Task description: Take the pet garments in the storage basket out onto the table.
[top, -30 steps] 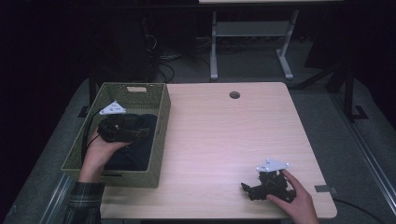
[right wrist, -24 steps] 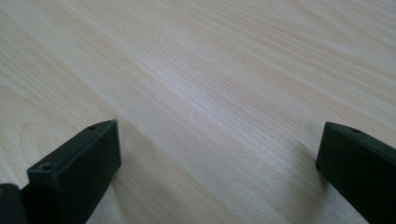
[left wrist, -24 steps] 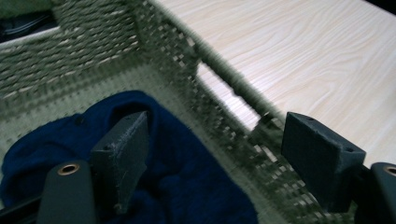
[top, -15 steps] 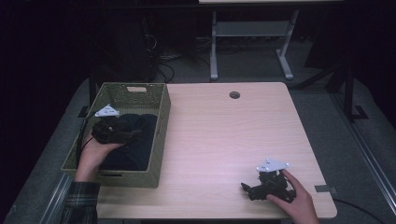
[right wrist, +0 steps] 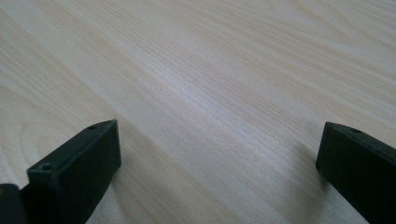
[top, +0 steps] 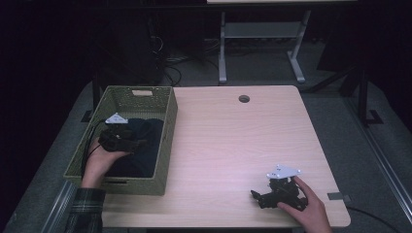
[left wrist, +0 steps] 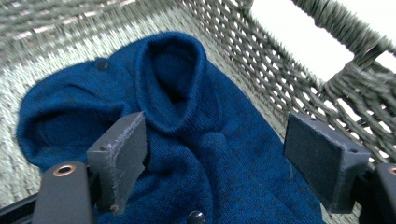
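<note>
The left claw (top: 138, 143) is down inside the green woven basket (top: 167, 141), held by the person's left hand (top: 99, 162), and it sits just above the dark blue knitted garment (top: 145, 155) that lies on the basket floor. In the left gripper view the left claw (left wrist: 215, 154) is spread wide apart with nothing clamped; the blue garment (left wrist: 196, 121) fills the space between its two black pads, and its rolled collar lies just ahead of the pad (left wrist: 119, 156) on the left of that view. Small dark buttons show on the knit, one near the collar and one close to the claw's base. The other pad stands close to the basket's woven wall (left wrist: 280, 70), where a handle opening lets bright light through. I cannot tell whether either pad touches the fabric.

Taking the basket as the landmark: it stands on the pale wooden surface (top: 243, 145) at its left end, with the garment bunched toward the basket's middle and right wall. The right claw (top: 256, 196) rests well away from the basket, near the surface's front edge, gripped by the right hand (top: 303, 206), with its grey three-cornered plate on top and pointing back toward the basket. In the right gripper view the right claw (right wrist: 217, 154) is wide apart with bare wood grain between its pads
</note>
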Tool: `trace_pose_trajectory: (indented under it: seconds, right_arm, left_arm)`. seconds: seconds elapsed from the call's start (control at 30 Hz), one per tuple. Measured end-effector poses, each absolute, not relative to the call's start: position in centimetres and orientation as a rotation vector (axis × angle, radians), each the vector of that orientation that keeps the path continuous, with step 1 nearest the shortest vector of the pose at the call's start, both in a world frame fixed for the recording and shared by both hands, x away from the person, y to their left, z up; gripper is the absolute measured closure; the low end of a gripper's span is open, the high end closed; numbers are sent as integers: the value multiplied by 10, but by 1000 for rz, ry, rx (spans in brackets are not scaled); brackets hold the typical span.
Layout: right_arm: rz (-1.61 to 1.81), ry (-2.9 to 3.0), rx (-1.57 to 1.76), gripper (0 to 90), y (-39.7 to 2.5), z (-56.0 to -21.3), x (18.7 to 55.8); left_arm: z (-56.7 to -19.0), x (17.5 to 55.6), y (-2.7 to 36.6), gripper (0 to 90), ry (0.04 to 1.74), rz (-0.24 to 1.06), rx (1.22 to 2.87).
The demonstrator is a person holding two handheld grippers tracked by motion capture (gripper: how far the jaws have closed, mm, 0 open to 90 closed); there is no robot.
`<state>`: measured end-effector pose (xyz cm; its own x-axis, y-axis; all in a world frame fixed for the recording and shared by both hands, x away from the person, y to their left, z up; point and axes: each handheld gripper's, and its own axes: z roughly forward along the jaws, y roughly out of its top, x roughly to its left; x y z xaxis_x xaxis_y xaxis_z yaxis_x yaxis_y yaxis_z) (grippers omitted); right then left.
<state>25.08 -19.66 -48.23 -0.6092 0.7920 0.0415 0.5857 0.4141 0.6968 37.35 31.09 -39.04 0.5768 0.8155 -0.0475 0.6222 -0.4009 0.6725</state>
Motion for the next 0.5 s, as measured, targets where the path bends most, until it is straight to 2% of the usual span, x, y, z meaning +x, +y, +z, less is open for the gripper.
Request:
trace_pose_trajectory:
  seconds: [0.5]
  right_arm:
    - [995, 2379, 1196, 0, -197, -482, 251]
  left_arm:
    - [-417, 384, 302, 141, 1243, 291, 2313]
